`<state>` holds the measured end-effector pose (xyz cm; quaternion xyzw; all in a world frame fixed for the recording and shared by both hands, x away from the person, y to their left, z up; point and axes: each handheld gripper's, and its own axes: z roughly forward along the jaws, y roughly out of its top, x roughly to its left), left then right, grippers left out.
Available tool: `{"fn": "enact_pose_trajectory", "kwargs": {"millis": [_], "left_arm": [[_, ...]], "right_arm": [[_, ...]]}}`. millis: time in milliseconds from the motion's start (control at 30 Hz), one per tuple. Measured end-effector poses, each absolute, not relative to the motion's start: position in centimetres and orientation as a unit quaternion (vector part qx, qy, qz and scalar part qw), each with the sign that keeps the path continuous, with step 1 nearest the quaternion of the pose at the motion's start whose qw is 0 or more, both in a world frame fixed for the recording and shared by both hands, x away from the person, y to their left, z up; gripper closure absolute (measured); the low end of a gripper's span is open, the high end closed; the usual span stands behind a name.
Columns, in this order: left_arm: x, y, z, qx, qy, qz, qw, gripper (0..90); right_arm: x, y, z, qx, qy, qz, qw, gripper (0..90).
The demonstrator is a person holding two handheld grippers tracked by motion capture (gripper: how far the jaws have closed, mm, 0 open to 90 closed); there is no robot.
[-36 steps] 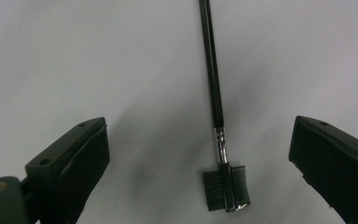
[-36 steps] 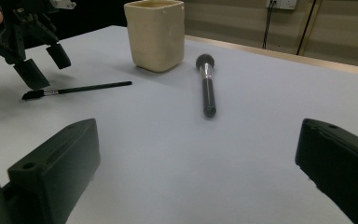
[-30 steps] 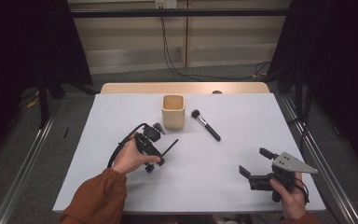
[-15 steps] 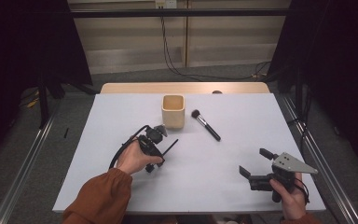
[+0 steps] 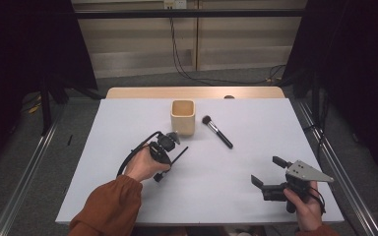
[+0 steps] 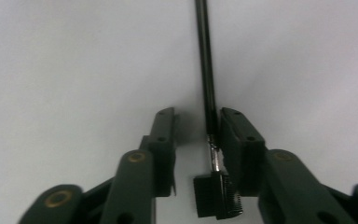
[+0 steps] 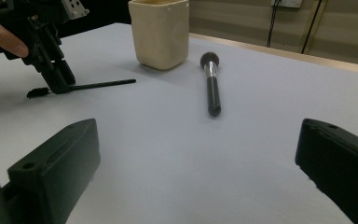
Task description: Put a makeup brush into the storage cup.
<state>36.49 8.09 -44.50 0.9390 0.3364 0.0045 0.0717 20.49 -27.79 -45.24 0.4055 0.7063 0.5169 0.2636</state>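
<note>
One thin brow brush (image 6: 208, 84) lies on the table (image 5: 128, 123) between the left tongs (image 6: 196, 122), which have just been closing without yet clamping; its handle runs straight ahead. Right tongs (image 7: 196, 154) are held open, well apart.

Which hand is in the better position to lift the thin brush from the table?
Left. The left gripper has its jaws, which have just been closing, around the thin brush lying on the table; a gap remains on one side. The right gripper is open, far from it.
</note>
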Motion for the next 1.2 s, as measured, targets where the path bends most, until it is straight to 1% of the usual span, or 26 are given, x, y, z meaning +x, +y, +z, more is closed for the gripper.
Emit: {"fn": "enact_pose_trajectory", "kwargs": {"millis": [33, 133, 267, 400, 633, 733, 900, 1033, 1200], "left_arm": [[36.4, 8.1, -44.5, 0.939, 0.335, 0.004, 0.073, 73.2], [36.4, 8.1, -44.5, 0.939, 0.337, -0.004, 0.076, 77.9], [36.7, 8.3, -44.5, 0.937, 0.341, -0.016, 0.078, 79.6], [37.0, 8.4, -44.5, 0.935, 0.345, -0.02, 0.076, 85.4], [37.1, 8.3, -44.5, 0.939, 0.337, -0.023, 0.072, 85.6], [37.3, 8.7, -44.5, 0.936, 0.342, -0.032, 0.077, 85.7], [37.4, 9.1, -44.5, 0.932, 0.349, -0.043, 0.093, 85.7], [37.4, 9.3, -44.4, 0.933, 0.343, -0.046, 0.099, 85.8], [37.4, 9.8, -44.0, 0.93, 0.342, -0.054, 0.127, 85.7]], "right_arm": [[20.5, -27.8, -45.2, 0.406, 0.707, 0.517, 0.263, 0.0], [20.5, -27.8, -45.2, 0.405, 0.706, 0.517, 0.263, 0.0], [20.5, -27.8, -45.2, 0.403, 0.708, 0.517, 0.262, 0.0], [20.5, -27.8, -45.2, 0.403, 0.709, 0.517, 0.261, 0.0], [20.4, -27.8, -45.3, 0.404, 0.709, 0.517, 0.259, 0.0], [20.4, -27.8, -45.3, 0.402, 0.71, 0.517, 0.26, 0.0], [20.5, -27.7, -45.3, 0.403, 0.71, 0.517, 0.257, 0.0], [20.5, -27.8, -45.3, 0.404, 0.71, 0.517, 0.258, 0.0], [20.5, -27.8, -45.3, 0.404, 0.71, 0.515, 0.257, 0.0]]}}
